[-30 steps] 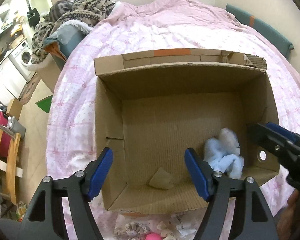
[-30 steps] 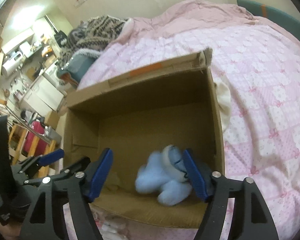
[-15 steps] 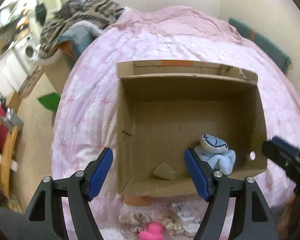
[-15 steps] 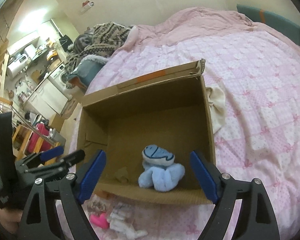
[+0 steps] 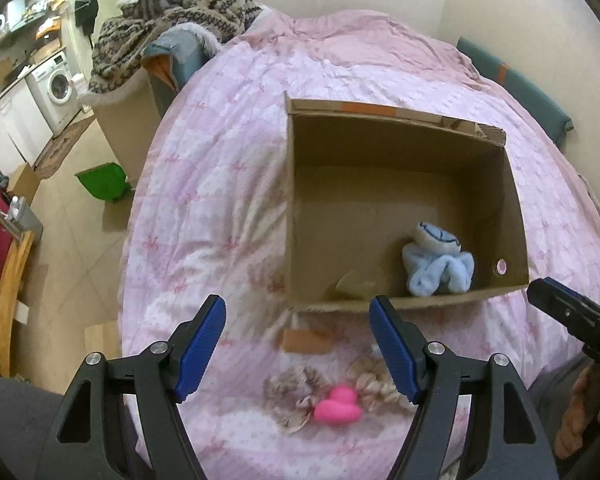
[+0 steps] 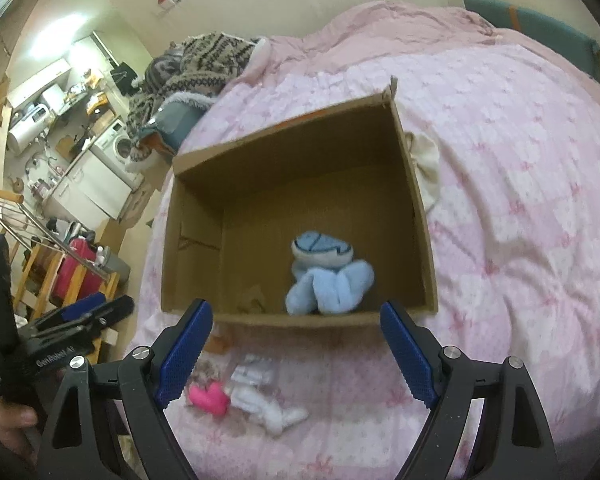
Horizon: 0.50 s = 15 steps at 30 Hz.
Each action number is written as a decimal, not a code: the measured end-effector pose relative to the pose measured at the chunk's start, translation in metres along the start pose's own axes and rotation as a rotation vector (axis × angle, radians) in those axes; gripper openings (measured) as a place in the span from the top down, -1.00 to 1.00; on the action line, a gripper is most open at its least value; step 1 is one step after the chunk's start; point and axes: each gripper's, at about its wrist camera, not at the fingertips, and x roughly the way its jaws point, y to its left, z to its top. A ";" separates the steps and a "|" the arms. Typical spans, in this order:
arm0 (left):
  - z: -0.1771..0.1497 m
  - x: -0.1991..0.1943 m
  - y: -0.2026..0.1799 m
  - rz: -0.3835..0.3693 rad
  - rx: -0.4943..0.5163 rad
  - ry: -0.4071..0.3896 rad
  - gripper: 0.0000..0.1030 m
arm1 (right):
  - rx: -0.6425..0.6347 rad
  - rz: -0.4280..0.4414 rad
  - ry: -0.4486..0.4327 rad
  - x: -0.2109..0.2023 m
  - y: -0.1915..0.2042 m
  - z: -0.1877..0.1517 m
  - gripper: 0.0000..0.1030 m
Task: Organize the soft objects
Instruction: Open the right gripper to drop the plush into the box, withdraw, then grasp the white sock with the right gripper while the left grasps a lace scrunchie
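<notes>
An open cardboard box sits on the pink bed. A light blue plush toy lies inside it near the front right corner. In front of the box on the quilt lie a pink soft toy, beige frilly scrunchies and a white soft piece. My left gripper is open and empty above these. My right gripper is open and empty, just before the box's front edge.
A small scrap lies on the box floor. A cream cloth lies right of the box. A patterned blanket pile is at the far left of the bed. The floor, a washing machine and a wooden rack are left.
Both grippers have pulled back and up from the box. The blue plush toy, between the right gripper's fingers a second ago, now lies loose in the box. The pink toy and scrunchies have come into view.
</notes>
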 end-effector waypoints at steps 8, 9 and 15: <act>-0.016 0.007 0.010 0.010 0.019 0.015 -0.39 | 0.000 -0.021 0.053 0.004 0.003 -0.022 -0.77; -0.018 0.009 0.010 0.010 0.014 0.016 -0.39 | -0.002 -0.025 0.058 0.005 0.004 -0.024 -0.77; -0.023 0.021 0.015 0.002 -0.010 0.028 -0.39 | -0.009 -0.054 0.086 0.012 0.006 -0.034 -0.77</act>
